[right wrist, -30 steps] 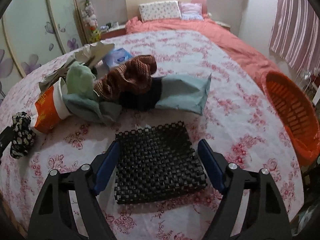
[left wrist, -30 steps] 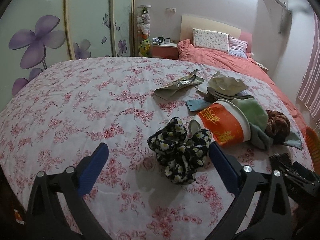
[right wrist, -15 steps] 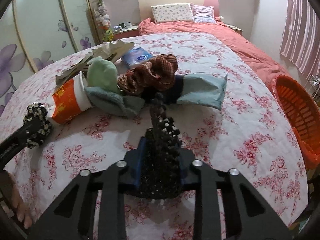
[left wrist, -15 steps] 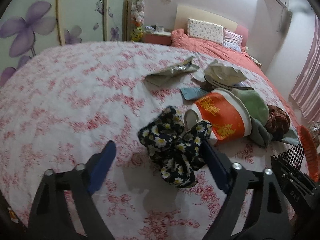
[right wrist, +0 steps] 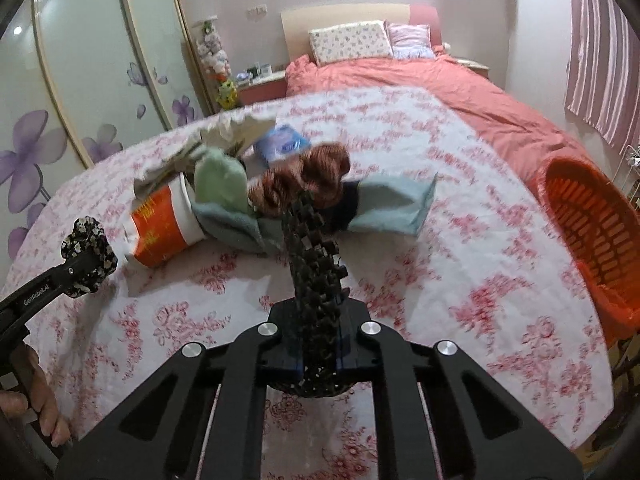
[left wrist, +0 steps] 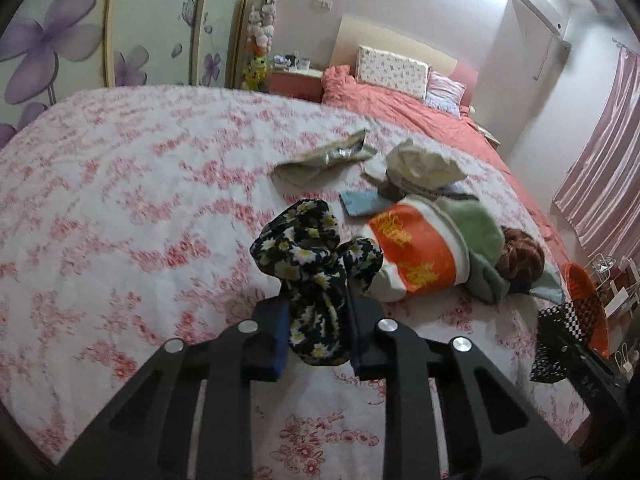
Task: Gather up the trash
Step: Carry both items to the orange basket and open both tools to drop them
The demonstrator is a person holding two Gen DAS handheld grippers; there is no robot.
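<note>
While my left gripper (left wrist: pixel 316 332) clamps the daisy-print fabric (left wrist: pixel 316 256) and my right gripper (right wrist: pixel 318 344) clamps the black mesh (right wrist: pixel 312 264), either limp piece may slip short of the orange basket (right wrist: pixel 596 236).

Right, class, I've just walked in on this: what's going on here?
A person is clearing clutter off a bed with a gripper in each hand. The left gripper has its jaws shut on a floral scrunchie. The right gripper has its jaws shut on a black mesh mat. A cup, cloths and wrappers remain on the bed. An orange basket stands at the bedside.
</note>
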